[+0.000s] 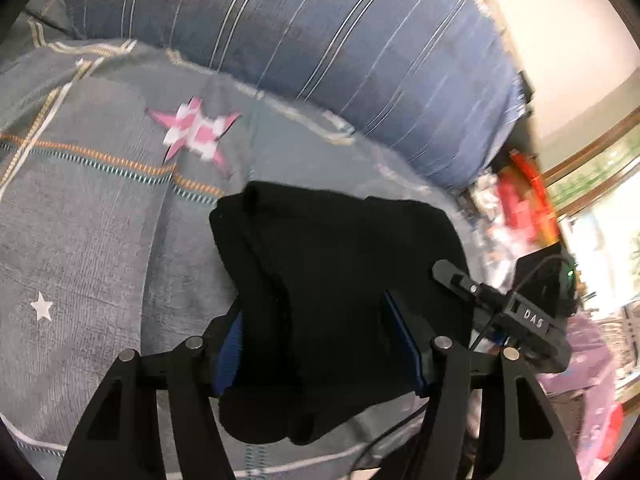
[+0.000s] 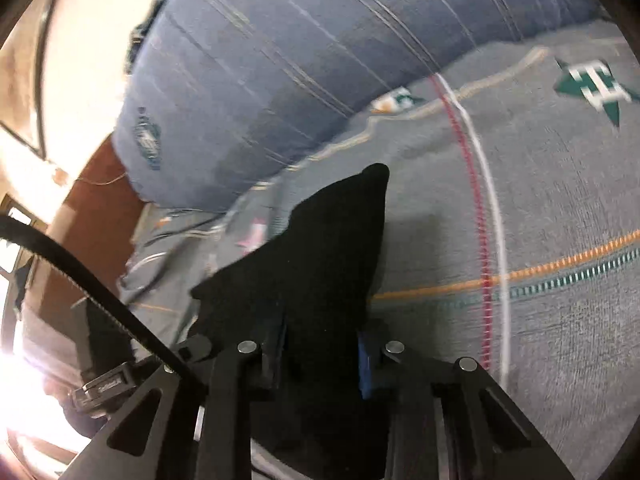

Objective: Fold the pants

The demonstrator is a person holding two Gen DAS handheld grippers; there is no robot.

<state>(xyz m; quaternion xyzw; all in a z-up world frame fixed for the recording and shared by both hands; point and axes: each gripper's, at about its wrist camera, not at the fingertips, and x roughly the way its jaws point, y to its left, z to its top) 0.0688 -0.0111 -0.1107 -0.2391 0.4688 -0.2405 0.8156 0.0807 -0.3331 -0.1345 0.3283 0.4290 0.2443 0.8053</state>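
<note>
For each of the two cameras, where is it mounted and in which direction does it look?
Left wrist: sits on the left gripper, looking along its fingers at black pants on a grey bedsheet; the right gripper's body shows at right.
Right wrist: sits on the right gripper, looking along its fingers at the same pants.
Shared: pants, bedsheet, blue striped cushion.

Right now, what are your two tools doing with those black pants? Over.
Left tool shut on black fabric pants. Right tool shut on same pants. Pants bunched above grey star-patterned bedspread. Nothing blocking.
</note>
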